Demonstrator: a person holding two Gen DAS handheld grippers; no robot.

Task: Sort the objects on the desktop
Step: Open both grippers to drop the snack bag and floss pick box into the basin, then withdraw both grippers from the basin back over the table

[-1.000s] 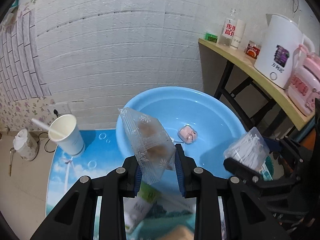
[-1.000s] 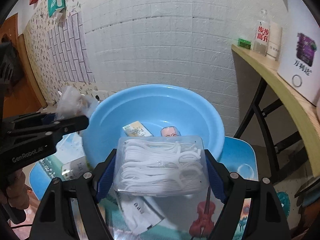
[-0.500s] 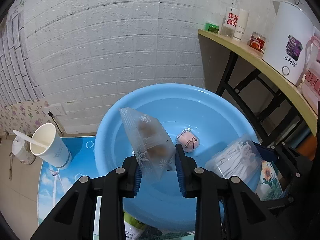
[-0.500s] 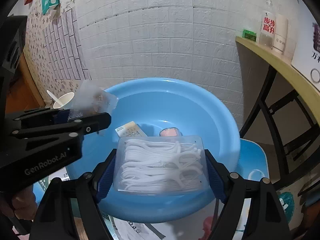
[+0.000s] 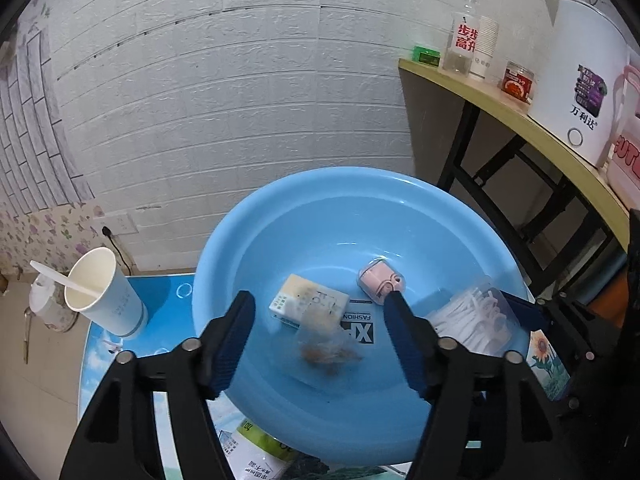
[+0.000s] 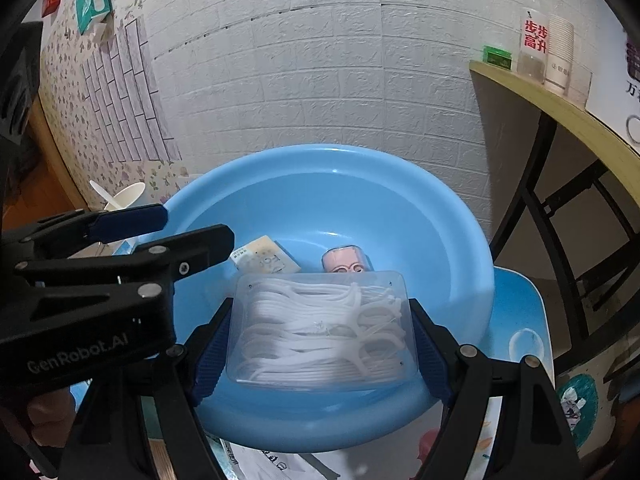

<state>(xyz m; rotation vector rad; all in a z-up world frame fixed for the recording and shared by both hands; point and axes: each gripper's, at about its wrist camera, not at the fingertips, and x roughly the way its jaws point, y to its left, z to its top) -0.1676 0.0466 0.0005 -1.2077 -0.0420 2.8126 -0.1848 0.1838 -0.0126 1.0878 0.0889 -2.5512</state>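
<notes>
A blue basin [image 5: 224, 280] sits on the small table and also shows in the right wrist view [image 6: 472, 256]. My left gripper [image 5: 320, 312] is open over it. A clear snack bag [image 5: 324, 344], blurred, is below the open jaws inside the basin. A white card box [image 5: 308, 304] and a pink earbud case [image 5: 380, 284] lie in the basin. My right gripper [image 6: 320, 324] is shut on a clear box of floss picks [image 6: 320, 328], held over the basin's near rim; the box also shows in the left wrist view [image 5: 476, 320].
A paper cup [image 5: 104, 296] with a spoon stands left of the basin. A green-white packet [image 5: 256, 456] lies under the basin's near edge. A wooden shelf [image 5: 516, 116] at right carries a white kettle [image 5: 580, 92], a bottle and a jar.
My left gripper has opened and let go of the snack bag, which has dropped into the basin. My right gripper has moved further over the basin, still holding the floss box.
</notes>
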